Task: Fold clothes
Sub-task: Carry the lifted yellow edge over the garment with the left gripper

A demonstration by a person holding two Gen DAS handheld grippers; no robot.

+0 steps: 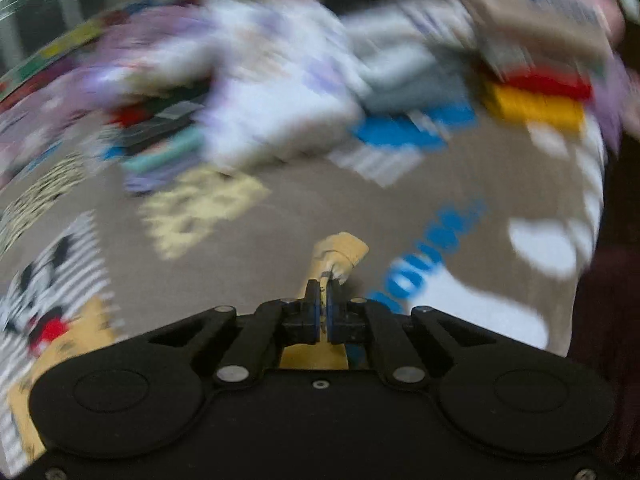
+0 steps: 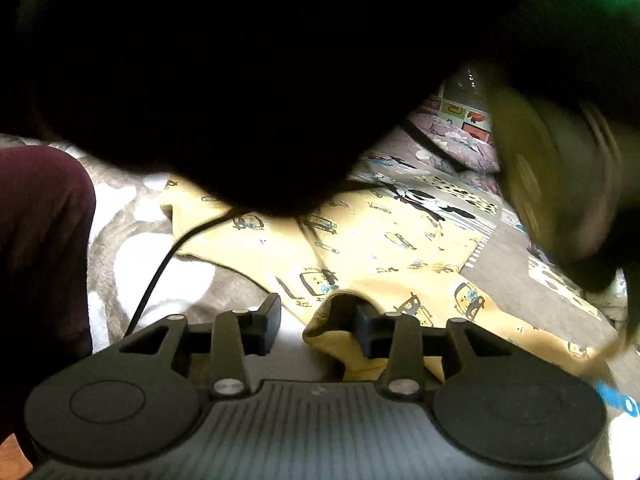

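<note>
One yellow garment printed with little cars lies mostly flat on the grey patterned blanket, barely folded, so most of the folding appears left to do, with a blurred heap of other clothes beyond. Left gripper is low, fingers pinched together on a yellow edge; right gripper hovers just above, fingers spread wide, one tucked into a yellow fold.

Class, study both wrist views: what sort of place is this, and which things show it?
Probably a home, likely a bed or floor: a grey printed cartoon blanket, a blurred heap of mixed clothes, and a yellow bus-print garment spread out.
</note>
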